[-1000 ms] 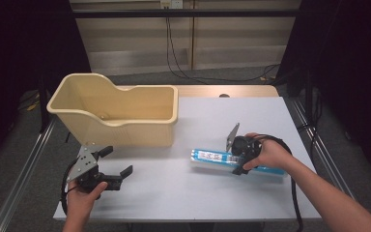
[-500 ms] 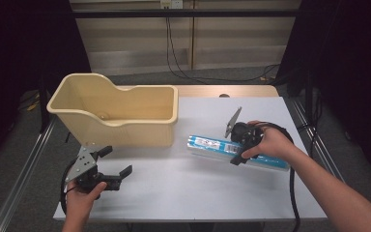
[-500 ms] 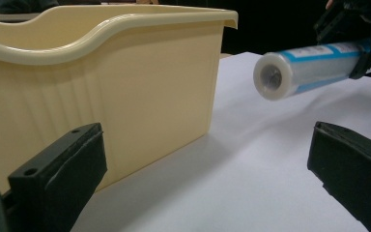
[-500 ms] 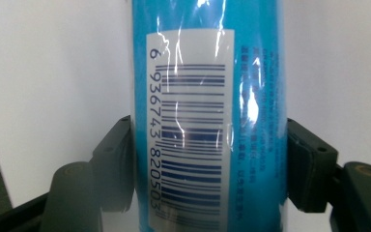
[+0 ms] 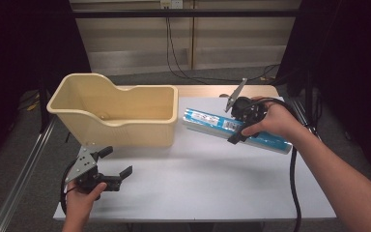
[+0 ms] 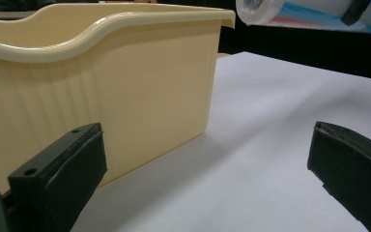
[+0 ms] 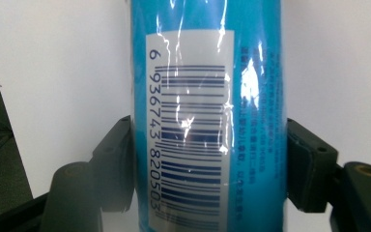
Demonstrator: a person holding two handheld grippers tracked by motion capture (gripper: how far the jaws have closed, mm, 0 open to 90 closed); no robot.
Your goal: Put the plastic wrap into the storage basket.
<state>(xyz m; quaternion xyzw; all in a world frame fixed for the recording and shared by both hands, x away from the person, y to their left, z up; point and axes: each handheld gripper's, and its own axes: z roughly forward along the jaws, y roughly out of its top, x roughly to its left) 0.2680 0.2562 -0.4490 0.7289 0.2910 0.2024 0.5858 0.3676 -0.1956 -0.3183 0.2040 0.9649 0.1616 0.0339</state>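
1. A lab-style recording bay: a bare white table (image 5: 203, 183) stands on a metal rail frame (image 5: 26, 169).
2. Black curtains (image 5: 24, 43) flank it; cables (image 5: 174, 43) hang down the back wall.

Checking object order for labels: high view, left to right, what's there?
Left gripper, fingers apart, in the person's left hand → beige bin → blue wrapped roll → right gripper, fingers shut on the roll, in the right hand.

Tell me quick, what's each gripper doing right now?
Left gripper: open, holding nothing, beside the beige bin.
Right gripper: closed on the blue packaged roll, lifted off the table.
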